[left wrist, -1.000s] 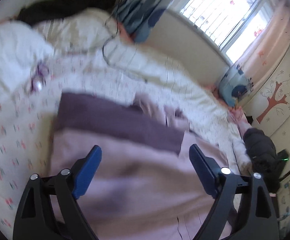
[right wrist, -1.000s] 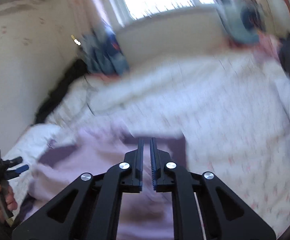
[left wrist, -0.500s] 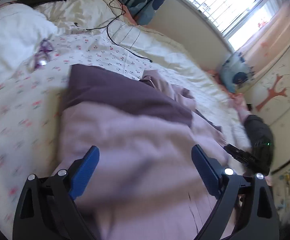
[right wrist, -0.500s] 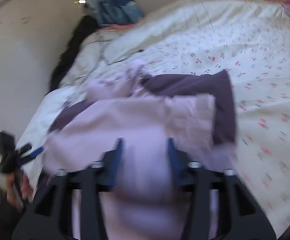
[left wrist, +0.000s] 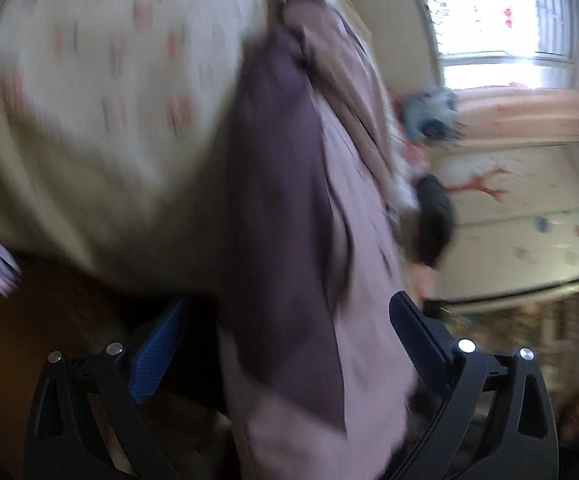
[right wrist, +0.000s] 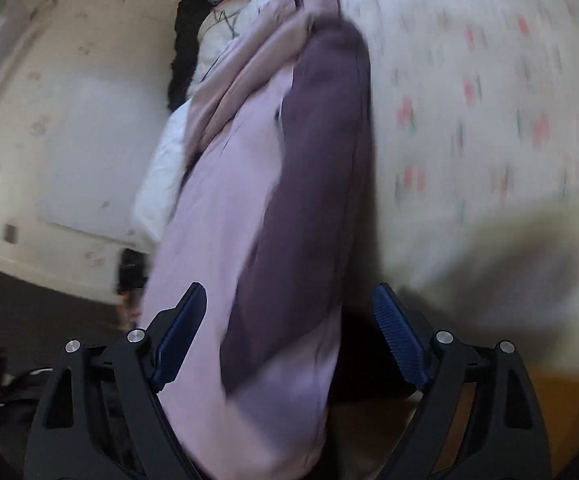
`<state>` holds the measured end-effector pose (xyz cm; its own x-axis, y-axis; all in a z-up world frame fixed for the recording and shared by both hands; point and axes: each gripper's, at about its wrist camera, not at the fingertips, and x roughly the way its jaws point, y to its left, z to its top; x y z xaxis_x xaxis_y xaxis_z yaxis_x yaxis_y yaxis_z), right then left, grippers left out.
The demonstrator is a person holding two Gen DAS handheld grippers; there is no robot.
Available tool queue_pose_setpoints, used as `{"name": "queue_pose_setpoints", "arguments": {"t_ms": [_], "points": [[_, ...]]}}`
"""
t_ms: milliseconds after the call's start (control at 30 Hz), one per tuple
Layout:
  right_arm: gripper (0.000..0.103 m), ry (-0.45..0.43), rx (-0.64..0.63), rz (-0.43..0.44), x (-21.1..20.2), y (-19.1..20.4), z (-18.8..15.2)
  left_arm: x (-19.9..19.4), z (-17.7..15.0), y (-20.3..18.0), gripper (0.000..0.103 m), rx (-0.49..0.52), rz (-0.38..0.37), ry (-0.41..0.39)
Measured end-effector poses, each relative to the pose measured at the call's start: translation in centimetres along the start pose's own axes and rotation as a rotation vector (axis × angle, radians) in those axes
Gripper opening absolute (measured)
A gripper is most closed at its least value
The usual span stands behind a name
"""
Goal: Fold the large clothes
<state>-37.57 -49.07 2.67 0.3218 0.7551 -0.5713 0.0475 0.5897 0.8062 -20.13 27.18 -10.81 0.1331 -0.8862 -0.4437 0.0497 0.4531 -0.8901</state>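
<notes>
You are holding both grippers, left (left wrist: 285, 344) and right (right wrist: 289, 336), jaws spread and just opening, around the garment (right wrist: 249, 216) lying part-folded at the bed (right wrist: 489, 120) edge; final folds remaining.

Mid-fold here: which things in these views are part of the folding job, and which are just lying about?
Part of the job:
- lilac garment, with its dark purple panel
- left gripper, open
- right gripper, open
- floral bedsheet it lies on

Lying about:
- black clothing by the wall
- blue patterned cushion
- white pillow
</notes>
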Motion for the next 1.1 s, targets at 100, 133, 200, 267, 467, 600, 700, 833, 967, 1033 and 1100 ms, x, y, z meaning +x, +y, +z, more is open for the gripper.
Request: {"name": "queue_pose_setpoints", "arguments": {"t_ms": [100,133,200,267,467,600,700,833,967,1033,1100], "points": [[0.083,0.017,0.039,0.122,0.8,-0.7,-0.9,1.9,-2.2,0.1,0.095,-0.006,-0.114,0.058],[0.083,0.015,0.049,0.16,1.1,-0.8,-1.0,2.6,-2.7,-0.1,0.095,0.0,-0.133,0.076],[0.083,0.007,0.066,0.238,2.0,-0.9,-0.8,3.7,-3.5,-1.1,0.095,0.025,-0.12,0.092],[0.08,0.007,0.048,0.251,2.7,-0.7,-0.7,4.3,-3.9,-2.0,0.095,0.04,-0.061,0.08],[0.018,-0.104,-0.039,0.263,3.2,1.7,-1.3,2.0,-5.1,-4.3,0.042,0.083,0.11,-0.069],[0.016,-0.197,-0.113,0.314,1.8,5.5,-0.6,-1.7,-5.6,-8.0,0.018,0.126,0.068,-0.206],[0.016,-0.231,-0.192,0.371,0.3,9.1,-0.4,-3.6,-6.3,-12.4,0.016,0.208,0.01,-0.247],[0.022,-0.22,-0.215,0.432,-1.4,9.6,-1.5,-4.6,-8.1,-15.1,0.017,0.32,-0.006,-0.181],[0.049,-0.084,-0.088,0.311,0.2,4.3,-3.7,-2.1,-8.7,-10.0,0.04,0.227,0.078,0.03],[0.049,-0.032,-0.03,0.268,1.3,1.8,-5.2,-0.7,-9.4,-6.6,0.047,0.151,0.132,0.086],[0.049,-0.041,0.004,0.312,1.5,0.3,-6.8,-0.1,-10.1,-4.6,0.052,0.083,0.085,0.071]]}}
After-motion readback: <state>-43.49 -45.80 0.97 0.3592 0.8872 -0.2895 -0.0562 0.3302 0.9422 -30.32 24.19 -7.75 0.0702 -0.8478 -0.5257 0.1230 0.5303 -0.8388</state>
